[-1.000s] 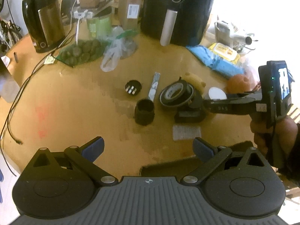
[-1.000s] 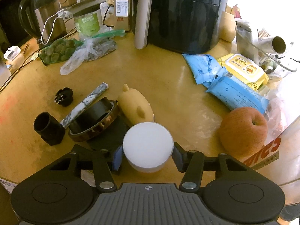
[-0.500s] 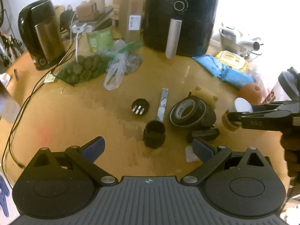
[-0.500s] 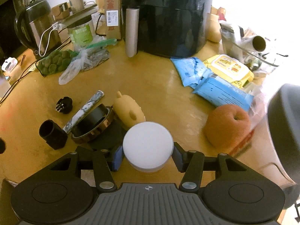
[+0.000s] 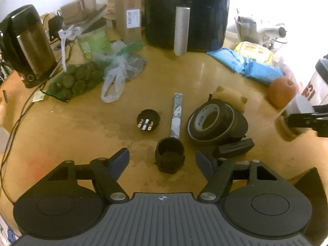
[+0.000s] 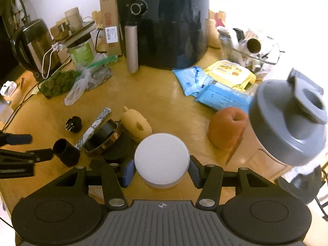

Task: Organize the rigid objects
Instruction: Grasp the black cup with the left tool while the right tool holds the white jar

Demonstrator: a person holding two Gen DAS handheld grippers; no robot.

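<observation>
My left gripper [image 5: 163, 160] hangs low over the wooden table [image 5: 82, 127], and its jaws are closing around an upright black cylinder cup [image 5: 169, 155]. A gap still shows on both sides of the cup. The same cup [image 6: 66, 152] appears in the right wrist view, with the left gripper's fingers [image 6: 39, 153] beside it. My right gripper [image 6: 162, 172] is shut on a round white-lidded jar [image 6: 162, 155], held above the table. From the left wrist view that jar [image 5: 291, 123] hangs at the far right.
Close around the cup lie a black plug cap [image 5: 148, 120], a marbled stick [image 5: 176, 114], stacked tape rolls [image 5: 215, 121] and a small black block [image 5: 235, 148]. A yellow toy [image 5: 227, 98], an apple [image 6: 227, 129] and a grey-lidded shaker bottle [image 6: 291, 123] stand to the right. An air fryer [image 5: 184, 10] and a kettle [image 5: 26, 43] stand at the back.
My left gripper came down and forward onto the black cup and its jaws narrowed. The right gripper rose with the jar, and the shaker bottle came into its view.
</observation>
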